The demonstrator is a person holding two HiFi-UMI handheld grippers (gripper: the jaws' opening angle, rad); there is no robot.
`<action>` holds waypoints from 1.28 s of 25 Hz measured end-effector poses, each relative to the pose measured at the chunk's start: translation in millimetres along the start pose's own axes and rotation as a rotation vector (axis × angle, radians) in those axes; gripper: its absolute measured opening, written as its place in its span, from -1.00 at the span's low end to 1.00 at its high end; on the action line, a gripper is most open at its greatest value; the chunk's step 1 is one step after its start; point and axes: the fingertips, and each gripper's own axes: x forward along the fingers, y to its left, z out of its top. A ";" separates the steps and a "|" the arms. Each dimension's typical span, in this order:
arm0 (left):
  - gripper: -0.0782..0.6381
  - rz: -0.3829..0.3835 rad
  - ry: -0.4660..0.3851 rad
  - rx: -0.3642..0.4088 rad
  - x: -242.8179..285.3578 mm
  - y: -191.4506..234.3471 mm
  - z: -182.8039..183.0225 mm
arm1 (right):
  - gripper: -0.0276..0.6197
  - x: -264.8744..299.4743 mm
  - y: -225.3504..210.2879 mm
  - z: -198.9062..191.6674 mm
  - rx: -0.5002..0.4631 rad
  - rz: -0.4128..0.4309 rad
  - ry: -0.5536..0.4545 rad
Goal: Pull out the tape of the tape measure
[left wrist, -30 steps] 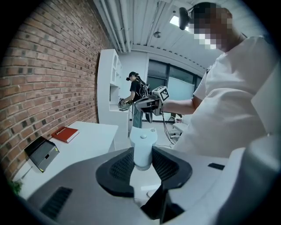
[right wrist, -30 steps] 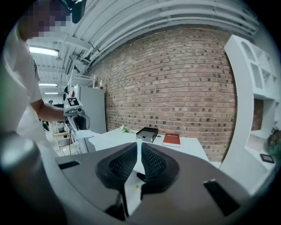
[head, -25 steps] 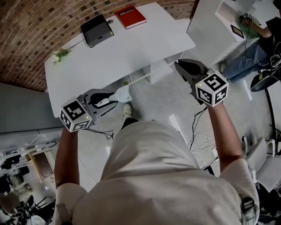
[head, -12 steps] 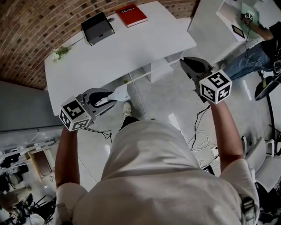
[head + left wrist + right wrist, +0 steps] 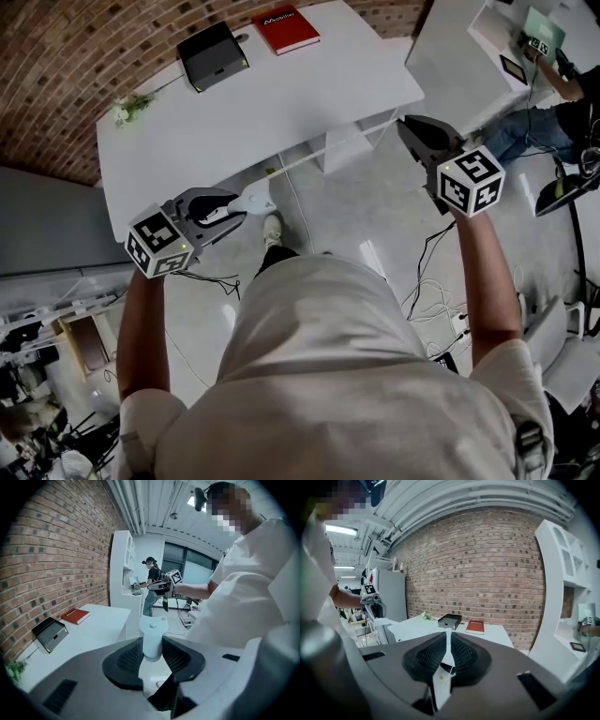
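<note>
Left arm: the left forearm [image 5: 141, 328] reaches forward from the shoulder at the left of the head view, nearly straight, with the hand hidden behind the gripper.
Left gripper: the left gripper [image 5: 234, 208] sits in front of the near edge of the table [image 5: 281, 103], nose angled towards the right gripper, with the left marker cube [image 5: 159, 242] at its rear turned up to the head camera.
Left jaws: partly spread and clamped on the tape measure [image 5: 153, 637], ribbed pads pressing on both sides of its white case.
Tape measure: upright between the left pads, most of the case standing out beyond the fingertips, held in the air off the table.
Right arm: the right forearm [image 5: 487, 281] stretches forward on the other side of the body, carried higher in the head view than the left.
Right gripper: the right gripper [image 5: 405, 124] hangs over the floor [image 5: 356, 216] just off the table's right corner, well apart from the left gripper, with the right marker cube [image 5: 472, 178] facing the head camera.
Right jaws: drawn almost together, pinching the tape [image 5: 447, 652], which shows edge-on as a thin pale strip between the pads.
Tape: drawn out of the case and running through the right pads.
Table top: a red book [image 5: 289, 26] and a black box [image 5: 214, 56] lie at the far side, near the brick wall [image 5: 75, 56].
</note>
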 end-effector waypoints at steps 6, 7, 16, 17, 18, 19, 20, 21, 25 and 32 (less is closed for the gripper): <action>-0.44 0.003 0.005 -0.002 0.2 0.0 -1.9 | -0.82 -2.4 -15.4 0.3 0.022 -0.053 -0.012; -0.44 0.004 0.006 -0.009 -0.1 0.4 -3.8 | -0.82 -4.4 -21.8 -0.1 0.035 -0.064 -0.014; -0.44 0.008 0.008 -0.012 0.2 4.5 -3.5 | -0.81 -7.2 -28.6 -4.6 0.027 -0.059 -0.004; -0.44 0.008 0.010 -0.011 0.2 4.9 -3.2 | -0.81 -8.0 -31.4 -3.9 0.026 -0.069 -0.007; -0.44 0.010 0.015 -0.010 0.0 6.0 -3.9 | -0.81 -9.4 -36.6 -3.4 0.028 -0.086 -0.010; -0.45 0.012 0.021 -0.012 -0.3 7.5 -5.5 | -0.81 -11.2 -43.5 -3.6 0.036 -0.105 -0.011; -0.45 0.013 0.022 -0.019 -0.7 8.8 -6.8 | -0.81 -12.9 -50.2 -4.3 0.045 -0.118 -0.011; -0.44 0.012 0.014 -0.027 -1.2 9.6 -6.6 | -0.81 -13.8 -54.8 -5.3 0.047 -0.124 -0.008; -0.45 0.020 0.017 -0.017 2.8 14.3 -4.0 | -0.82 -12.2 -61.5 -9.3 0.033 -0.136 0.003; -0.45 0.012 0.020 -0.030 6.5 24.1 -9.8 | -0.81 -1.2 -65.1 -17.1 0.052 -0.139 0.016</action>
